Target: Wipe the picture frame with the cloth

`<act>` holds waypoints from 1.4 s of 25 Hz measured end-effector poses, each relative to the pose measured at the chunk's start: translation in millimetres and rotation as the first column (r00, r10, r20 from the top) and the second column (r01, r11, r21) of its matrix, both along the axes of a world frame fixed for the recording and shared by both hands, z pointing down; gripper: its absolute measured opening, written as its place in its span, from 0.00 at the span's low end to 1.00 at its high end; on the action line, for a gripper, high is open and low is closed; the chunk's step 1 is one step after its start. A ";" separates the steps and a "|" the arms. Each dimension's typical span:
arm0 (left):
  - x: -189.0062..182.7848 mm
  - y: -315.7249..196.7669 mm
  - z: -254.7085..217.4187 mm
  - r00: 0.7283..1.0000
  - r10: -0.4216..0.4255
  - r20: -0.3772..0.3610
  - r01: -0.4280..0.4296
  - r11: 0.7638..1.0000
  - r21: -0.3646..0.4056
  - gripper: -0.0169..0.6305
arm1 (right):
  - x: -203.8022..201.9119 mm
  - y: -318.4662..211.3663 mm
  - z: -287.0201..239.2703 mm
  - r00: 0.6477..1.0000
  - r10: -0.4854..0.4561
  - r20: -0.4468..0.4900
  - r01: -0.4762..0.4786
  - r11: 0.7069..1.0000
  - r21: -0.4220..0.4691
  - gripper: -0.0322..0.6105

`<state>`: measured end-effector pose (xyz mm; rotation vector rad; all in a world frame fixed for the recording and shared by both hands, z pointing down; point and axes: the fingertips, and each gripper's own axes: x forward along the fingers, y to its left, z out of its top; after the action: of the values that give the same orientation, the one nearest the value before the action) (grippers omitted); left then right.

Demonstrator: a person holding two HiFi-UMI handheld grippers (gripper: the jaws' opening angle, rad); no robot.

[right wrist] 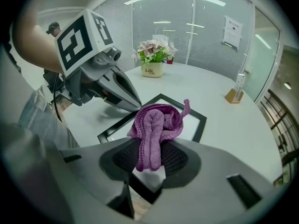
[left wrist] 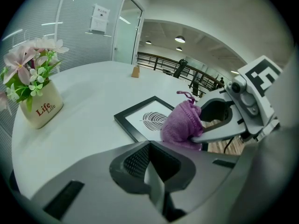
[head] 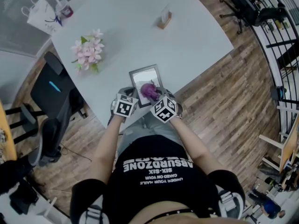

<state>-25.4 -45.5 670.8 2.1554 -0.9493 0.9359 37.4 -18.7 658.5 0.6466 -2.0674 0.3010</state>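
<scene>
Above the black-rimmed picture frame (head: 142,78), my right claw (right wrist: 150,160) pinches the bunched purple knitted cloth (right wrist: 156,125) for wiping. My left claw (left wrist: 152,174), pressed together and empty, likely steadies the frame.

Crowded at the near edge, open tabletop beyond.

The picture frame (head: 145,77) lies flat at the near edge of the table (head: 196,36). The bunched cloth (head: 149,91) sits over its lower part, pinched by the right gripper (head: 156,96). The left gripper (head: 131,94), jaws together, is just beside it, so only a narrow gap separates the two. Past the frame, bare white tabletop runs to a small wooden stand (head: 164,18) on the far side. A flower pot (head: 87,51) stands left of the frame, apart from it, with a passable strip between them. A black chair (head: 53,90) crowds the table's left edge.
</scene>
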 end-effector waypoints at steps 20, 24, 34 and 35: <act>0.1 0.7 0.1 1.000 -0.007 0.023 0.006 1.000 0.014 0.05 | 47.2 -6.0 -5.0 0.988 0.149 -0.030 -0.147 0.987 0.062 0.26; -0.7 1.0 0.3 1.000 -0.008 0.023 0.007 1.000 0.019 0.05 | 49.2 9.2 -5.4 0.987 0.157 -0.017 -0.157 0.987 0.043 0.26; 0.2 1.4 0.4 1.000 -0.003 0.024 0.002 1.000 0.022 0.05 | 50.2 20.2 -3.3 0.978 0.209 0.013 -0.210 0.978 0.014 0.26; 0.4 1.1 0.2 1.000 -0.004 0.023 0.004 1.000 0.023 0.05 | 49.1 19.6 -2.7 0.977 0.212 0.017 -0.212 0.977 0.002 0.26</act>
<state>-25.0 -44.4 671.0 2.1649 -0.9797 0.9548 86.5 0.9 655.8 0.8721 -2.0172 0.4260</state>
